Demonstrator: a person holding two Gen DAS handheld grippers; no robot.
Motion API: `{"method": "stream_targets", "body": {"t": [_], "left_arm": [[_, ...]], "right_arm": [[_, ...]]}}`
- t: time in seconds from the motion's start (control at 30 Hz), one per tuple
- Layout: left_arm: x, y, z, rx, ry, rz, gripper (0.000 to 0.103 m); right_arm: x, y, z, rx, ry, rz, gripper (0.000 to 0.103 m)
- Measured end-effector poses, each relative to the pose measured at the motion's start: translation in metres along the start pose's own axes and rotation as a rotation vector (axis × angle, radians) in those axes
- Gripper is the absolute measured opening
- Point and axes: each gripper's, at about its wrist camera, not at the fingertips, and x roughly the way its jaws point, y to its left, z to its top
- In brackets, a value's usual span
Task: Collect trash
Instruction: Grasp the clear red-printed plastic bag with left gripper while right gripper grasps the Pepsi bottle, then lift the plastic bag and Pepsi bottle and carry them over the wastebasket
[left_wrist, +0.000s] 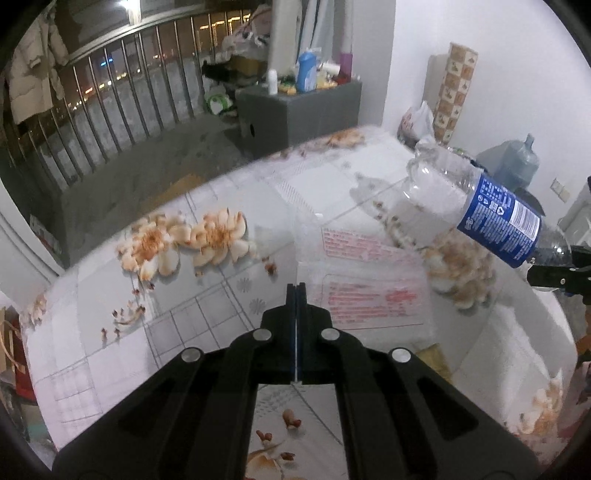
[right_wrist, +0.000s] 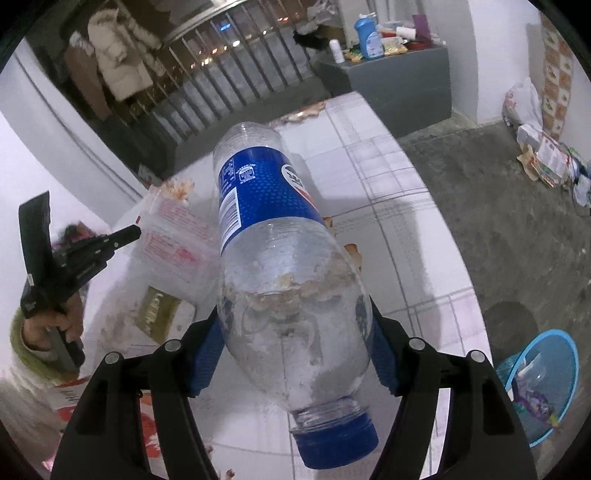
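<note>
The right gripper (right_wrist: 295, 343) had its 2 blue-padded fingers (right_wrist: 207, 354) clamped on the shoulder of the clear plastic bottle with the blue label and blue cap (right_wrist: 280, 266), and the bottle was up in the air, lifted off the floral-patterned tablecloth-covered table (right_wrist: 388, 206), cap end toward the camera and base pointing away over the table. From the left wrist view that same bottle (left_wrist: 480, 206) hung tilted above the table's far right part, with the right gripper (left_wrist: 557, 273) just visible at the frame edge. The left gripper (left_wrist: 296, 295) hovered low over the table (left_wrist: 147, 295), its 2 fingers pressed flat together with nothing between them, tips right at the near edge of the clear plastic bag with red printing (left_wrist: 365, 280) that lay flat on the table. In the right wrist view the bag (right_wrist: 173, 236) sat on the table beside the bottle, the left gripper (right_wrist: 125, 236) pointing at it. Off the table's right side, down on the grey floor, stood a round blue plastic basket (right_wrist: 569, 373) with some wrappers inside.
</note>
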Motion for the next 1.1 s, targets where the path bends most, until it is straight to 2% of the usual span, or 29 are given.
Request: {"method": "stream_targets", "body": {"t": [0.17, 0.5, 0.73, 0.93, 1.1], "left_arm": [[-0.025, -0.004, 0.007, 0.009, -0.048, 0.000, 0.000], [-0.077, -0.004, 0.018, -0.003, -0.139, -0.002, 0.000], [-0.116, -0.017, 0.025, 0.021, -0.204, -0.016, 0.000], [-0.151, -0.044, 0.035, 0.081, -0.263, -0.035, 0.000], [-0.166, -0.096, 0.056, 0.202, -0.278, -0.079, 0.000]], "right_arm": [[-0.028, -0.007, -0.004, 0.034, -0.059, 0.028, 0.067], [-0.060, -0.013, -0.009, 0.074, -0.137, 0.068, 0.067], [-0.086, -0.018, -0.017, 0.084, -0.193, 0.086, 0.067], [-0.120, -0.035, -0.034, 0.099, -0.258, 0.063, 0.067], [-0.153, -0.066, -0.058, 0.169, -0.315, 0.036, 0.067]]}}
